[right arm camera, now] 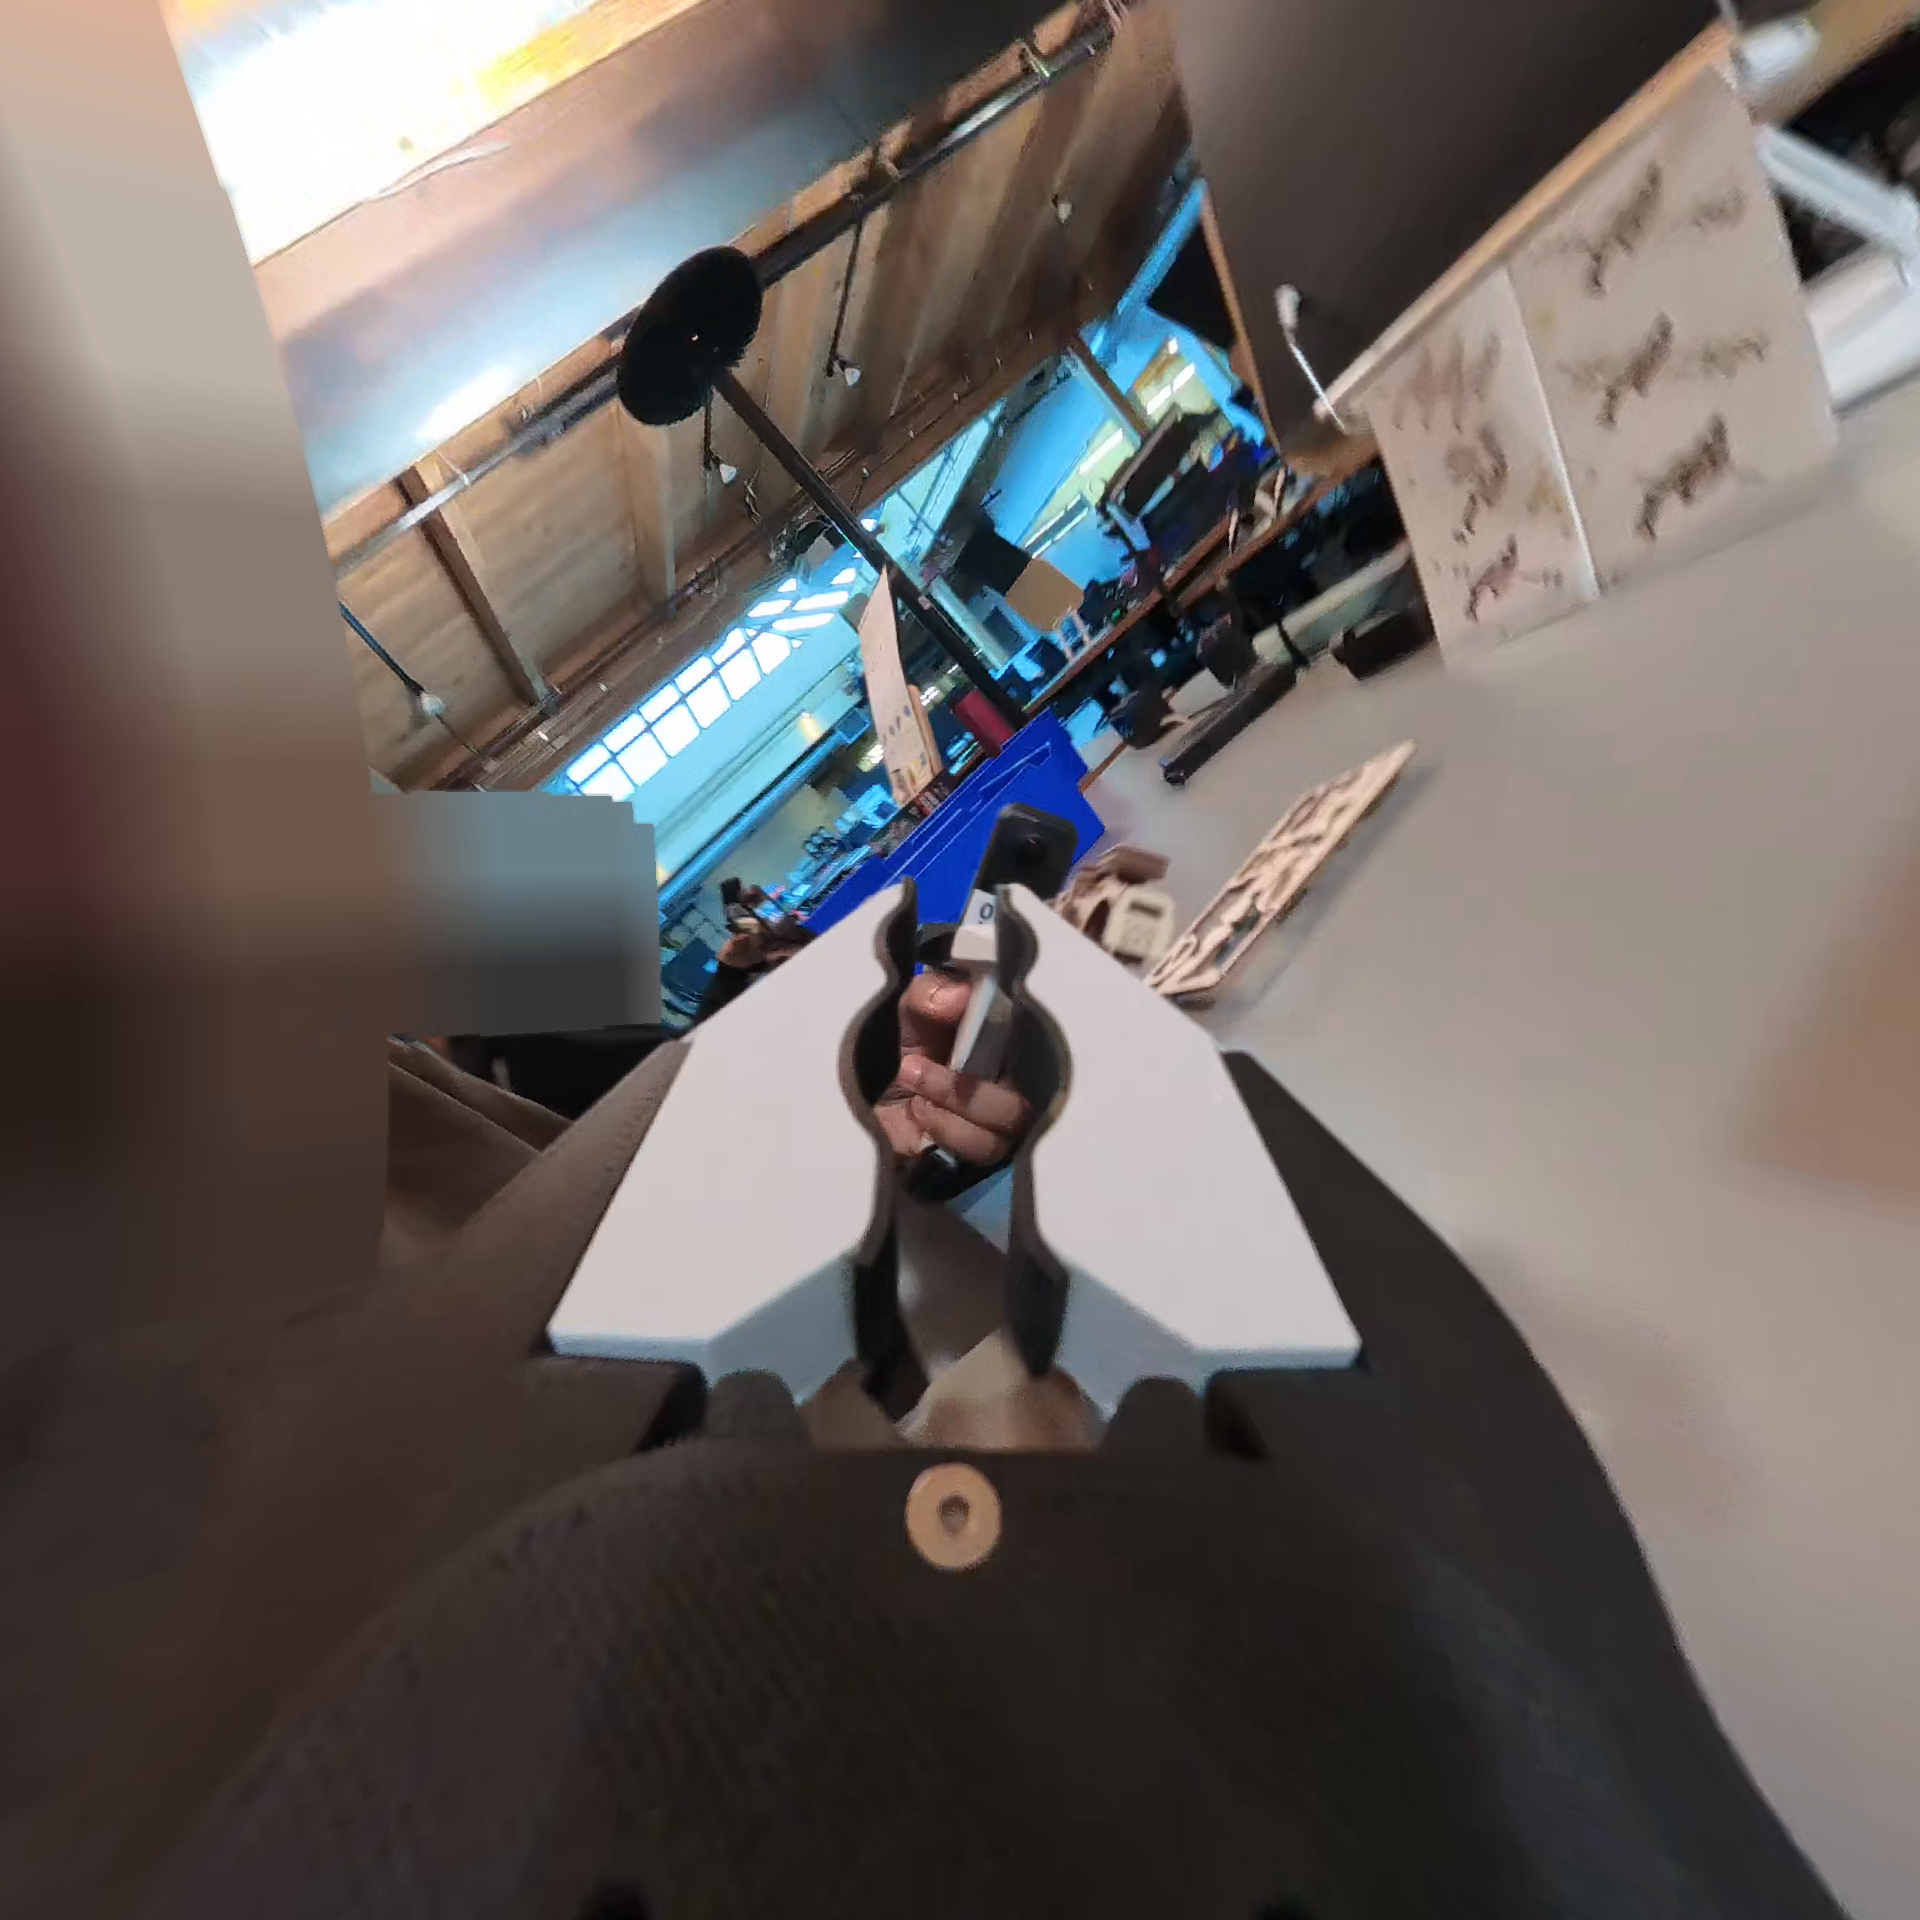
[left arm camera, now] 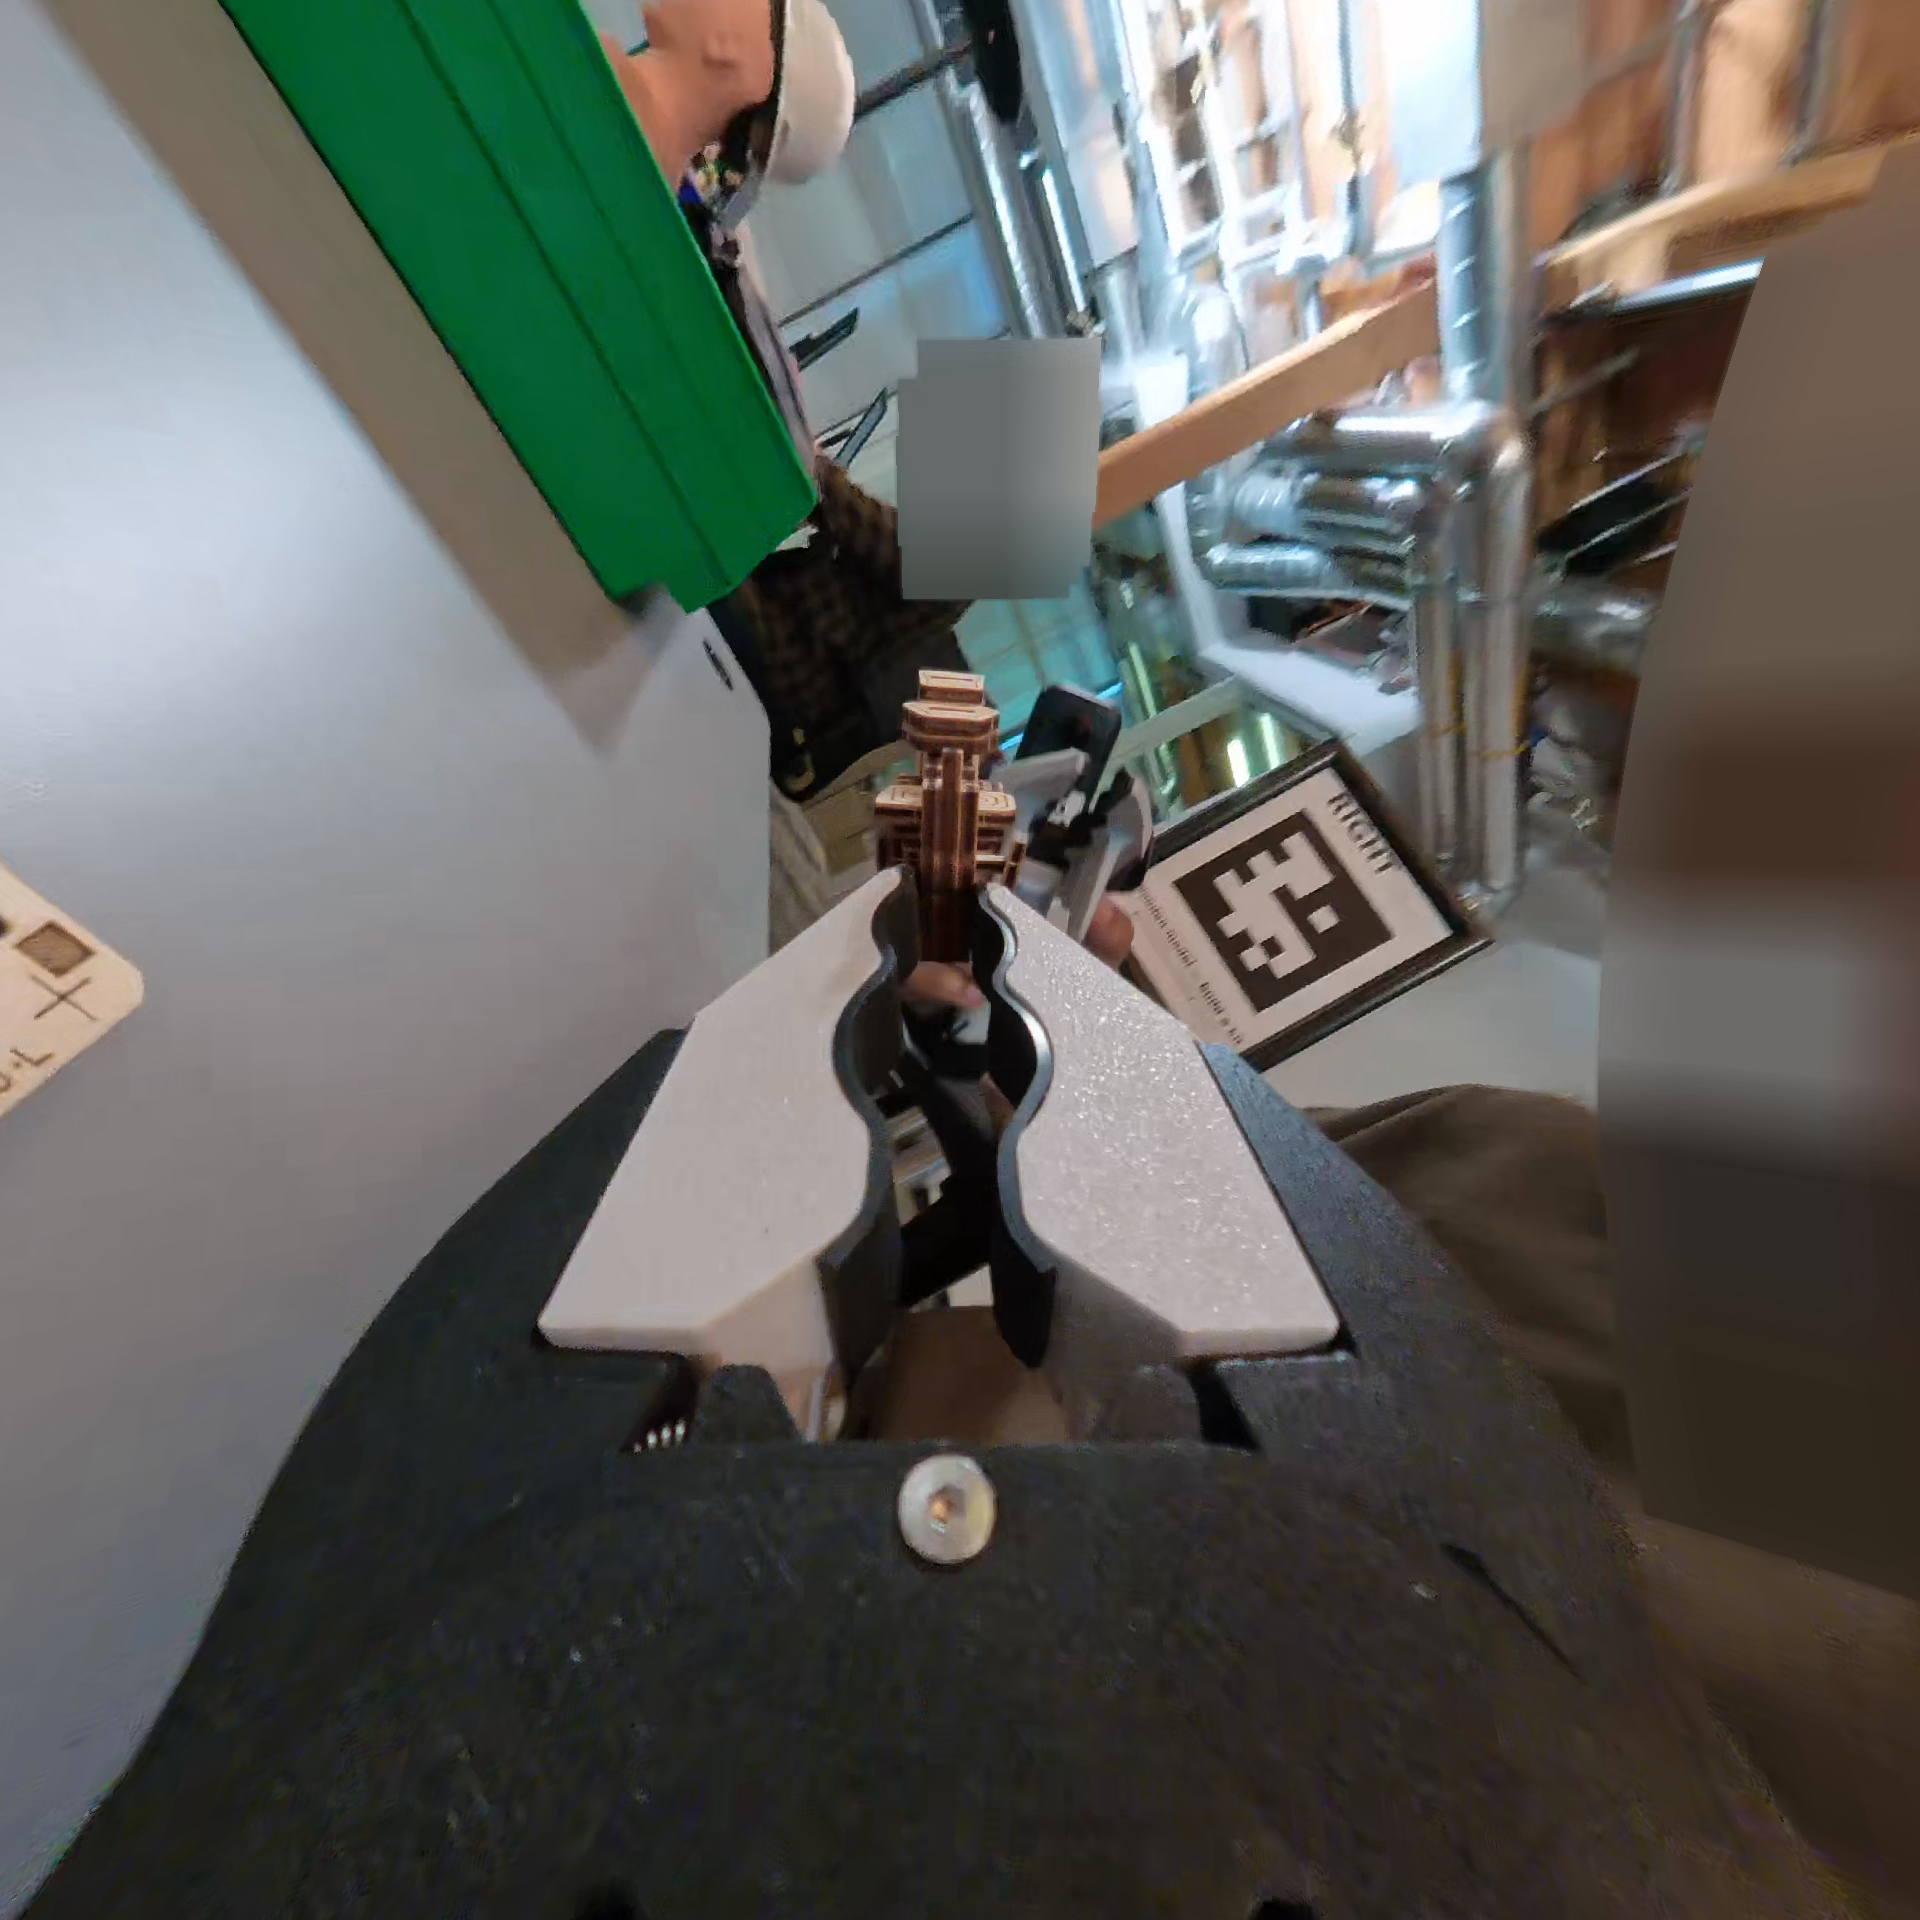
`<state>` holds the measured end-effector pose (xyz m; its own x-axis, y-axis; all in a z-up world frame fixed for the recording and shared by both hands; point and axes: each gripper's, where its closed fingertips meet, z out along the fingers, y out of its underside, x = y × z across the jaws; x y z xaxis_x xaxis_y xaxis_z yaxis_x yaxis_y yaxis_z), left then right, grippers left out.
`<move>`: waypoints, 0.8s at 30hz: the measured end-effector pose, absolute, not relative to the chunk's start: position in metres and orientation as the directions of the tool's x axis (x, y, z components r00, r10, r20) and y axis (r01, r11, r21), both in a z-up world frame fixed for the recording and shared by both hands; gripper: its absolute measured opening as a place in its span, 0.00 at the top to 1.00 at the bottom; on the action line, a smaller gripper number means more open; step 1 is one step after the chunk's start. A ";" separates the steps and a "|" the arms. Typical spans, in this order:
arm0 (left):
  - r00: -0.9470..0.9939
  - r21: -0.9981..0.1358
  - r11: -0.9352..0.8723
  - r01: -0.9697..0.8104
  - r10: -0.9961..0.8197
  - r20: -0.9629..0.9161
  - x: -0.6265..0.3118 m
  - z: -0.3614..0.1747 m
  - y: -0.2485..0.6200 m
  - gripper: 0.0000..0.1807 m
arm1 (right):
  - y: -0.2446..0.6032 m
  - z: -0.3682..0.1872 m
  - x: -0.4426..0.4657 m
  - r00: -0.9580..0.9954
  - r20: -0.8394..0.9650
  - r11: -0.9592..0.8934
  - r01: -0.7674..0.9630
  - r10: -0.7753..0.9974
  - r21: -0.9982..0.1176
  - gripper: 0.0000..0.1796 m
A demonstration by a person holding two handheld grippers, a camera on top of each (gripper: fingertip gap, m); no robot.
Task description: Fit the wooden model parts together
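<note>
My left gripper (left arm camera: 943,904) is shut on a small layered wooden model (left arm camera: 940,821), which sticks out past the fingertips, held in the air and tilted. My right gripper (left arm camera: 1081,821) shows just behind the model in the left wrist view; I cannot tell if it touches it. In the right wrist view my right gripper (right arm camera: 956,904) has its jaws narrowly apart with nothing visible between them. Through the gap I see the left gripper (right arm camera: 982,1008) and a hand (right arm camera: 945,1101) holding it. A punched wooden parts sheet (right arm camera: 1288,873) and loose wooden pieces (right arm camera: 1122,904) lie on the grey table (right arm camera: 1558,935).
A green bin (left arm camera: 540,291) and a printed card (left arm camera: 42,987) sit on the table (left arm camera: 312,779). A framed black-and-white marker (left arm camera: 1299,904) is fixed to the right gripper. A blue bin (right arm camera: 997,810) and a patterned box (right arm camera: 1590,416) stand farther off. A person stands beyond the table. The gap from one gripper's tips to the other's is roughly 12 centimetres. The printed card (left arm camera: 42,987) is about 11 centimetres from my left fingertips and 25 centimetres from my right.
</note>
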<state>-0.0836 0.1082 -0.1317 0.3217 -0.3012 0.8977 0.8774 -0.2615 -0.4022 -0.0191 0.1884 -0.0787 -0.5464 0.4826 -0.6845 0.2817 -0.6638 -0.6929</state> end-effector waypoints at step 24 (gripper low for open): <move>0.258 -0.331 -0.222 0.917 -0.302 0.918 -0.051 -0.123 0.126 0.96 | 0.142 -0.127 -0.048 -0.374 -0.825 -0.727 0.403 0.424 -0.557 0.92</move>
<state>-0.0507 0.1259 -0.1233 0.2580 -0.3021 0.9177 0.9170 -0.2224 -0.3310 -0.0481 0.1423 -0.1271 -0.3741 0.4244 -0.8246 0.4027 -0.7266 -0.5567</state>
